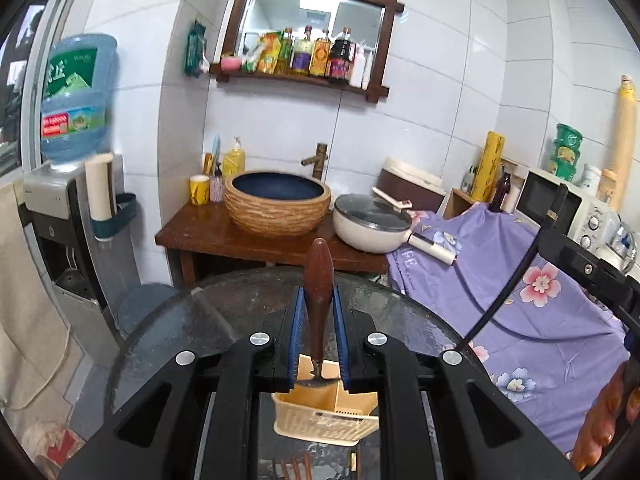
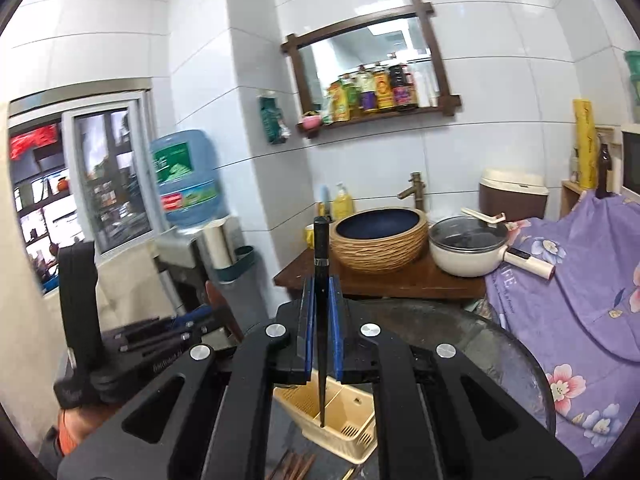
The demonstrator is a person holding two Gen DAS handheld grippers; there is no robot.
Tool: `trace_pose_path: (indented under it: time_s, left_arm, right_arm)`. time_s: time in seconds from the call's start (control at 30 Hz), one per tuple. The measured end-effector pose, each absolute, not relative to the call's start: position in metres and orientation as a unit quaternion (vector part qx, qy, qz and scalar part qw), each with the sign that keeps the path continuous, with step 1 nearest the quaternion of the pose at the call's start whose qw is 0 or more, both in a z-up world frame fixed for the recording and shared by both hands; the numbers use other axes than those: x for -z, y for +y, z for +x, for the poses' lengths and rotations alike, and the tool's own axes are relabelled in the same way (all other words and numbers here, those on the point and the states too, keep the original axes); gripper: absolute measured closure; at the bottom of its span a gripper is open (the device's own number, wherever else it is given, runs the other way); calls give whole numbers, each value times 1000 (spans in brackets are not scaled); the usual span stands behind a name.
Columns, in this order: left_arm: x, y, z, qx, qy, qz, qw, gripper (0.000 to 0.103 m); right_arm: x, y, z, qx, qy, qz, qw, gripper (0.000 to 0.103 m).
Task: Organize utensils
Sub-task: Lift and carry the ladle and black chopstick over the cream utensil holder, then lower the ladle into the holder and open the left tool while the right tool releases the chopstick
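In the left wrist view my left gripper is shut on a utensil with a brown wooden handle. The handle stands upright between the blue pads, and its metal end hangs over a cream plastic utensil holder on the round glass table. In the right wrist view my right gripper is shut on a black chopstick. It stands almost upright, with its thin tip over the same cream holder. The other gripper shows at the left, blurred.
Brown chopsticks lie on the glass in front of the holder. Behind the table stands a wooden stand with a woven basin and a lidded white pot. A purple floral cloth covers the right side; a water dispenser stands left.
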State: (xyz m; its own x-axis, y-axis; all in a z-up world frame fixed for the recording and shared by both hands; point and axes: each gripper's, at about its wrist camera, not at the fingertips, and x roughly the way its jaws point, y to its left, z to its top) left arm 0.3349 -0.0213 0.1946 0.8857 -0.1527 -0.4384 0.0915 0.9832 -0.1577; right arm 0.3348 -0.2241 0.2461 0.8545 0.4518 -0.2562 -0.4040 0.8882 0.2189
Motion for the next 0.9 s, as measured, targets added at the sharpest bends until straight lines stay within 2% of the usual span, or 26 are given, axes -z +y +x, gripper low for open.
trace_pose_path:
  time_s: [0.33, 0.5, 0.9]
  left_arm:
    - [-120, -25, 365, 59, 297, -73, 950, 89]
    - [-103, -21, 375, 57, 314, -78, 945, 89]
    - [-71, -25, 394, 53, 345, -77, 934, 89]
  right_arm:
    - [-160, -209, 373, -196, 213, 64, 955, 95]
    - [-131, -206, 386, -188, 235, 66, 952, 95]
    - [-110, -213, 397, -173, 247, 76, 950, 95]
